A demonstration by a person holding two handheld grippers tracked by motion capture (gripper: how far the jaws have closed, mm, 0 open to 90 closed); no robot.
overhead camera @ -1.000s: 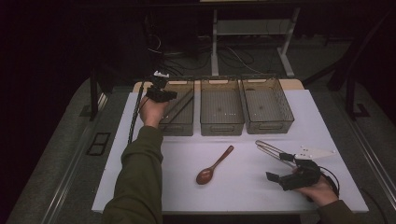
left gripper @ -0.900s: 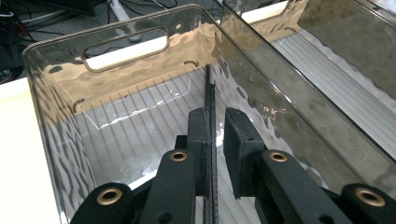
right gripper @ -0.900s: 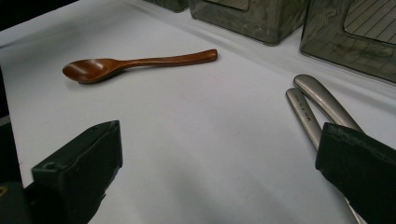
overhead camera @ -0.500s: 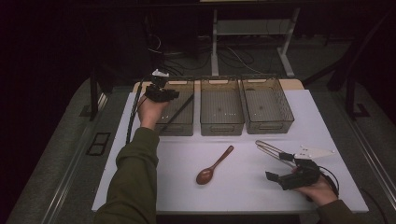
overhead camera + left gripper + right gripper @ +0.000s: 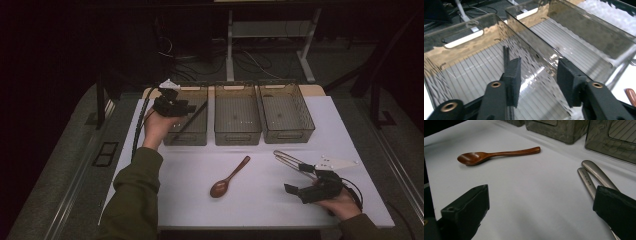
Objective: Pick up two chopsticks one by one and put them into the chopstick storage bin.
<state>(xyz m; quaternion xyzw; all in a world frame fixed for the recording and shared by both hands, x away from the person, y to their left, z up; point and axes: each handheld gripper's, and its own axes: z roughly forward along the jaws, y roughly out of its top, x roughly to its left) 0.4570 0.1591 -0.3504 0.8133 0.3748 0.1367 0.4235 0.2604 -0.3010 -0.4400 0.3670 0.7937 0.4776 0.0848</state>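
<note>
My left gripper [image 5: 186, 107] [image 5: 540, 68] is held open above the left clear bin [image 5: 197, 141] [image 5: 461, 42]. A thin black stick [image 5: 192, 119] [image 5: 505, 53] lies slanted inside that bin, just beside the left jaw and outside the gap. On the white table a brown wooden spoon [image 5: 229, 177] [image 5: 496, 154] lies in the middle front. Metal tongs [image 5: 294, 161] [image 5: 592, 175] lie at the right. My right gripper [image 5: 301, 180] [image 5: 541, 202] rests open low on the table, its right jaw over the tongs' handle end, with nothing between the jaws.
Two more clear bins, middle [image 5: 237, 135] [image 5: 584, 32] and right [image 5: 289, 135], stand in a row at the back. The white tabletop [image 5: 260, 210] ends close in front of my hands. Cables and stand legs lie on the dark floor behind.
The left hand has shifted only slightly over the left bin. The right gripper, spoon and tongs have not moved.
</note>
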